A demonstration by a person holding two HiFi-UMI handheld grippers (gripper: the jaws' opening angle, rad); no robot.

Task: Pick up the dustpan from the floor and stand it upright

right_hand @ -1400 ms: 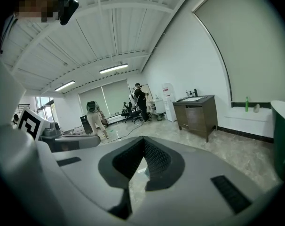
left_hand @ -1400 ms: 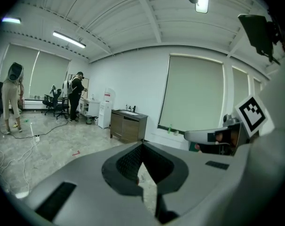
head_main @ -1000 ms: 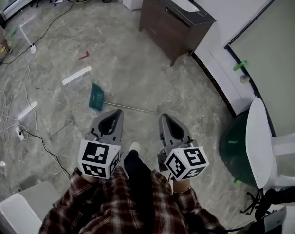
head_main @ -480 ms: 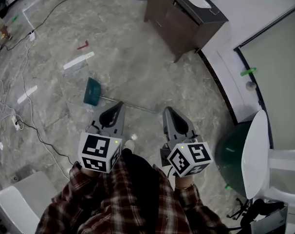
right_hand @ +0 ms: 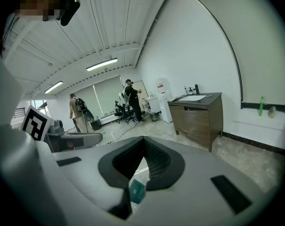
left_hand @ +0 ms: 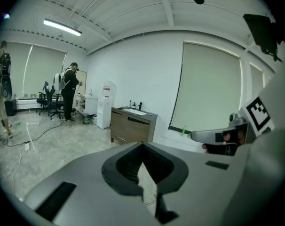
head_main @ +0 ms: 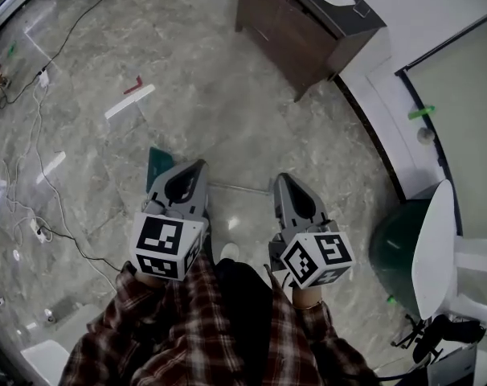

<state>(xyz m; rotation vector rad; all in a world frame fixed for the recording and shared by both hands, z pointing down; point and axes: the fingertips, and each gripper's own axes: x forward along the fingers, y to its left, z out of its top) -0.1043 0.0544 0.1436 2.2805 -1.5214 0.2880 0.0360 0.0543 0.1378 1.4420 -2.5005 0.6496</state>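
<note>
**Head view.** Both claws hang over the floor with their tips together and nothing in them. The dustpan point(head_main: 157, 159) lies flat on the floor, not yet touched. Its green pan pokes out just left of the left claw point(head_main: 197, 167). Its thin handle point(head_main: 239, 187) runs across the floor beyond both tips and ends just short of the right claw point(head_main: 282, 180).

The risks, as I judge them:
- The closed tips have to part before they go down, or they will only nudge the handle along the smooth floor.
- A rod lying flat gives little room underneath, so the tips may scrape the stone or roll it away.
- Gripped far from the pan, the heavy end may swing.
- Once upright, the dustpan may slide or topple.

Most of the pan, and the joint where it meets the handle, is covered by the left claw.

**Left gripper view.** The left claw point(left_hand: 142, 146) has its tips meeting. The right claw point(left_hand: 222, 135) shows off to its right. No dustpan shows here, only the room ahead, so the aim cannot be checked from this view.

**Right gripper view.** The right claw point(right_hand: 143, 140) is closed. Only a sliver of the green dustpan point(right_hand: 136, 191) shows, in the slit below its tips. Which part of the dustpan it is I cannot tell.
</note>
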